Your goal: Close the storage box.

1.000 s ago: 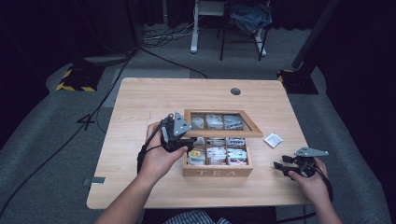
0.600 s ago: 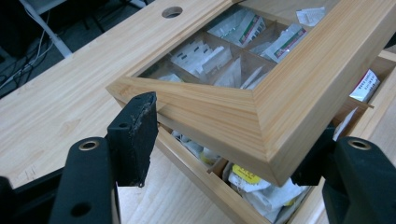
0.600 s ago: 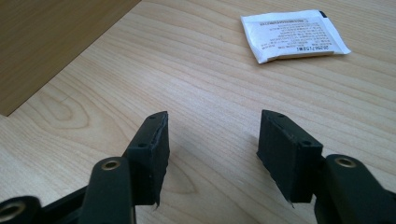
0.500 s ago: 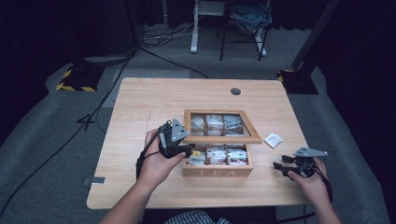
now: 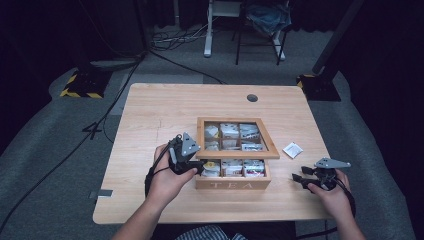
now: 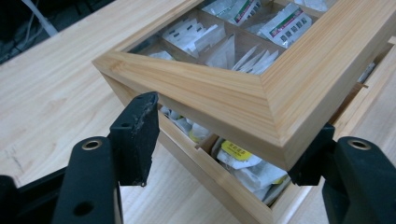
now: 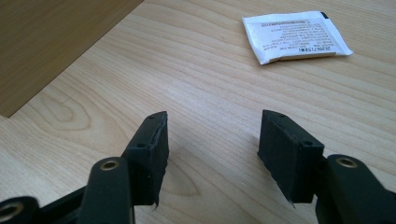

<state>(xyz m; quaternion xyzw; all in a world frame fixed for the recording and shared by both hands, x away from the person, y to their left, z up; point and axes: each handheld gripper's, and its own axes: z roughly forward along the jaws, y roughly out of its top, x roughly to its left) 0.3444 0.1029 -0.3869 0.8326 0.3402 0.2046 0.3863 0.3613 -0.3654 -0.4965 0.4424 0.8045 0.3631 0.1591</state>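
Our left gripper (image 6: 224, 140) has its jaws spread wide on either side of the near corner of the lid (image 6: 261, 93), which is tilted up off the tea box (image 5: 232, 176); whether the pads press the wood we cannot tell. Under that raised corner we see packets (image 6: 243, 161) in the front compartments. Our right gripper (image 7: 212, 140) hangs empty and wide apart over the table (image 7: 196, 79), with a white sachet (image 7: 294, 35) lying flat ahead of it.

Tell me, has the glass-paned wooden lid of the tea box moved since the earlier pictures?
Yes. The glass-paned wooden lid has swung down toward the person, so its front edge now overlaps more of the fixed wooden box base, with the left gripper at its corner.
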